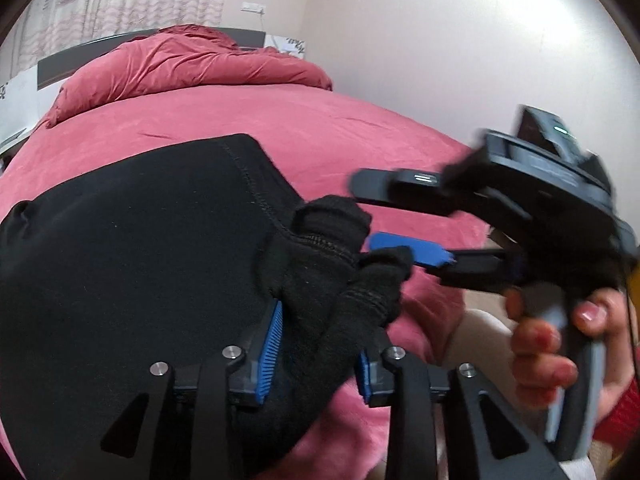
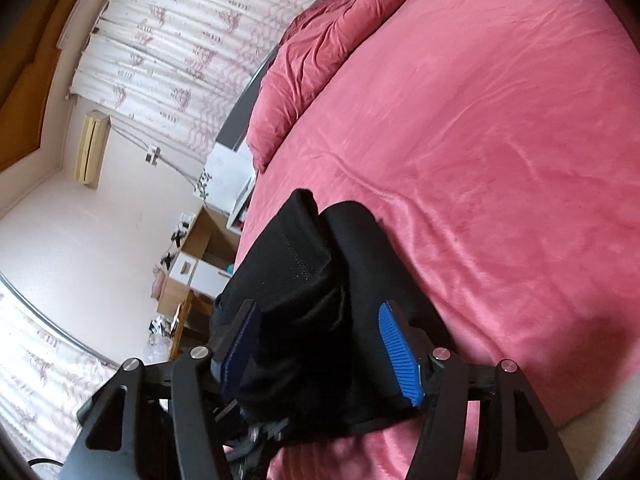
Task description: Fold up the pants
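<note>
Black pants lie folded on the pink bed cover, with a bunched end of cuffs at their right side. My left gripper is open, and that bunch sits loosely between its blue pads. My right gripper, held by a hand, comes in from the right with its jaws wide apart and the cuff tips at its fingertips. In the right wrist view the right gripper straddles the black pants, and its blue pad stands clear of the cloth.
A crumpled pink duvet lies at the head of the bed by a dark headboard. The bed's near edge runs just below the cuffs. Beside the bed stand a wooden desk and patterned curtains.
</note>
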`<state>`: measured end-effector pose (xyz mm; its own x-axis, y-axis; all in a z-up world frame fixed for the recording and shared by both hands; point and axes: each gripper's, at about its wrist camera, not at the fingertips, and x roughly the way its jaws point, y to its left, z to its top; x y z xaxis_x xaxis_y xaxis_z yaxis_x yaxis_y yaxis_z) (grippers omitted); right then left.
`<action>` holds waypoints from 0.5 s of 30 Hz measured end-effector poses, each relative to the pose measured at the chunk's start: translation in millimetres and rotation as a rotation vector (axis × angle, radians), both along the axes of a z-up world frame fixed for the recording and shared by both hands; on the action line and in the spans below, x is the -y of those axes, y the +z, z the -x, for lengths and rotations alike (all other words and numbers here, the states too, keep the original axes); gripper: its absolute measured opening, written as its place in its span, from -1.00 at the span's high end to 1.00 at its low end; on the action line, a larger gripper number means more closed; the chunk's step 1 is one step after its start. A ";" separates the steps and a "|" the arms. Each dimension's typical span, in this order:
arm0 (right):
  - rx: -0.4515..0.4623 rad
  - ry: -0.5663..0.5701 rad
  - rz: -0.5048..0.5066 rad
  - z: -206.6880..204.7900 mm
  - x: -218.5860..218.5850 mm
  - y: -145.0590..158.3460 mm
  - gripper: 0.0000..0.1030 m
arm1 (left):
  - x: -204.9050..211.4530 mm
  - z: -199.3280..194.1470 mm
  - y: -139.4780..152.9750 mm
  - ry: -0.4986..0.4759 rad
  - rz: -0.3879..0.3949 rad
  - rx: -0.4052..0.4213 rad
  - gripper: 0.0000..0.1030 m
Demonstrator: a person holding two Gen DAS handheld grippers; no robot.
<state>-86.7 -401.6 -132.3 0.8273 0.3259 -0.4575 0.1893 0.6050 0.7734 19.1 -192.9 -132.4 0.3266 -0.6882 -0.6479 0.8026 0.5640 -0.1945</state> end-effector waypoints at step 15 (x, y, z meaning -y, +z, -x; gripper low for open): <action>-0.090 0.088 0.002 -55.7 -3.2 -12.2 -0.36 | -134.3 -18.0 52.8 0.210 0.243 -0.046 0.32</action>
<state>-31.0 -398.5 -144.5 0.7511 0.3947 -0.5292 0.2039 0.6237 0.7546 37.1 -58.6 -79.7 0.4518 -0.7452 -0.4904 0.6610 0.6488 -0.3769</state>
